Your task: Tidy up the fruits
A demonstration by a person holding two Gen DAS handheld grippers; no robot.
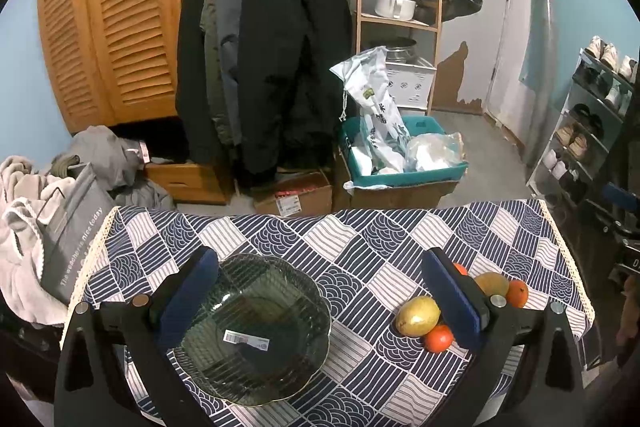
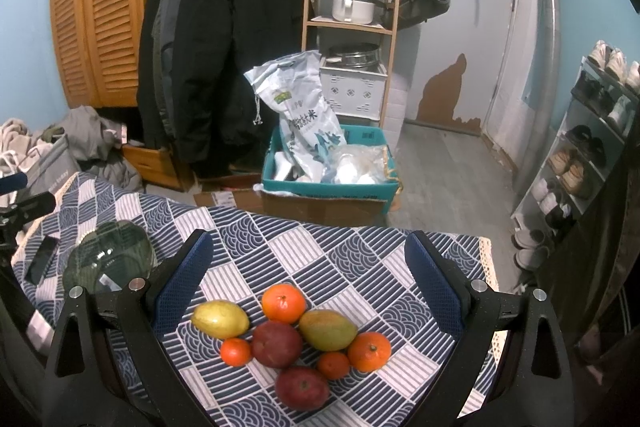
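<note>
A cluster of fruit lies on the patterned tablecloth (image 2: 320,251): a yellow mango (image 2: 220,319), a green-red mango (image 2: 328,330), two dark red fruits (image 2: 277,343), and several oranges (image 2: 283,303). My right gripper (image 2: 308,267) is open and empty, above and just behind the cluster. A dark green glass plate (image 1: 256,331) with a barcode sticker lies to the left. My left gripper (image 1: 320,291) is open and empty over the plate's right part. The left wrist view shows the yellow mango (image 1: 418,315) and oranges (image 1: 439,338) by its right finger. The plate (image 2: 108,259) shows at the right wrist view's left.
A black phone (image 2: 40,259) lies on the cloth left of the plate. Beyond the table's far edge stand a teal crate (image 2: 332,183) with bags on cardboard boxes, hanging coats (image 1: 264,47), a wooden wardrobe, a shelf unit and a shoe rack (image 2: 580,155).
</note>
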